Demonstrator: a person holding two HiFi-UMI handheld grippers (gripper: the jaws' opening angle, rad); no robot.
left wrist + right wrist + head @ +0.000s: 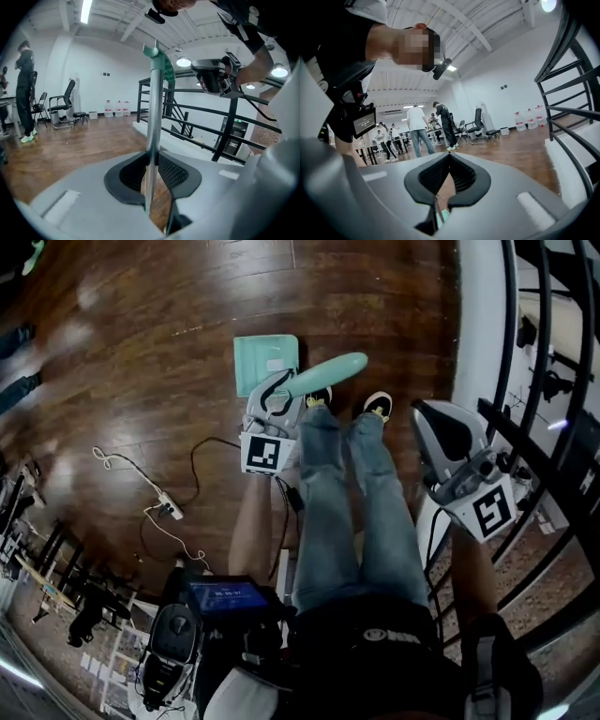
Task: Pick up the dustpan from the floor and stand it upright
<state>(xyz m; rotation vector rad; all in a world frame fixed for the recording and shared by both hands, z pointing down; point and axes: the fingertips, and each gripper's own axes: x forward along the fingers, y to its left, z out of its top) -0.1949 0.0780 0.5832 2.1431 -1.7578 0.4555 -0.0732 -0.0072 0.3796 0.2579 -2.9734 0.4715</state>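
The dustpan has a mint-green pan [265, 360] low over the wooden floor and a long metal pole [153, 112] that ends in a mint-green grip [328, 374]. It stands about upright in front of the person's shoes. My left gripper [281, 392] is shut on the pole, which runs straight up between its black pads [173, 171] to the green grip [161, 61]. My right gripper [427, 418] hangs in the air to the right, apart from the dustpan. Its jaws [449, 159] are shut, tips touching, with nothing between them. It also shows in the left gripper view as the right gripper [213, 75].
A black railing [525, 381] and a white ledge [478, 315] run along the right, close to my right gripper. A power strip with cables [169, 510] lies on the floor at left. The person's legs [352, 493] stand just behind the dustpan. Far off are people and office chairs [63, 110].
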